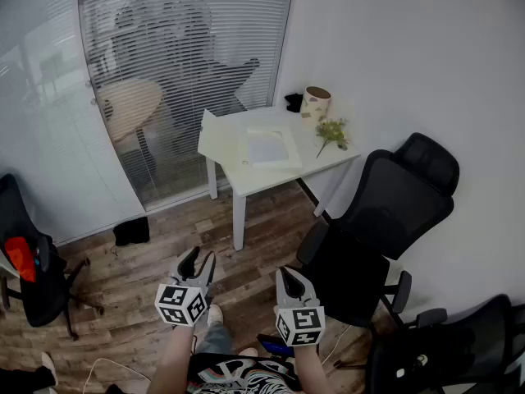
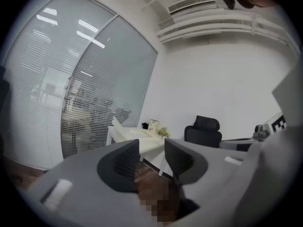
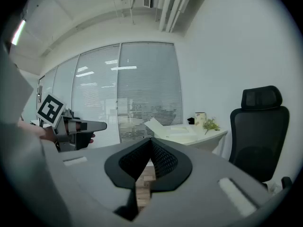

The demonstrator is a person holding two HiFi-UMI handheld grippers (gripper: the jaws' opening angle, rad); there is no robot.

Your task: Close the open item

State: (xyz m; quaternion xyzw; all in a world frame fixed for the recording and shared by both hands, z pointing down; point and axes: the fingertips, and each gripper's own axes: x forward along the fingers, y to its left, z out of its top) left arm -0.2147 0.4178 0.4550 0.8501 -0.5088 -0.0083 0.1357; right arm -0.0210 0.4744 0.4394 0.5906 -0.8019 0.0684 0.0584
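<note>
Left hand-held gripper (image 1: pixel 199 258) is hanging released, jaws apart around nothing, while the right hand-held gripper (image 1: pixel 289 274) is staying clenched, tips together and empty. Both are well apart from the white tabletop (image 1: pixel 275 173), where the flat white box (image 1: pixel 267 148) is lying open with its lid (image 1: pixel 215 138) raised at the left side. It is looking like thin card: light, bendable and likely to slide, so pushing the lid's free edge over seems best. An office chair (image 1: pixel 385 212) is crowding the tabletop's right; the wooden floor (image 1: pixel 164 253) in front is giving the approach.
</note>
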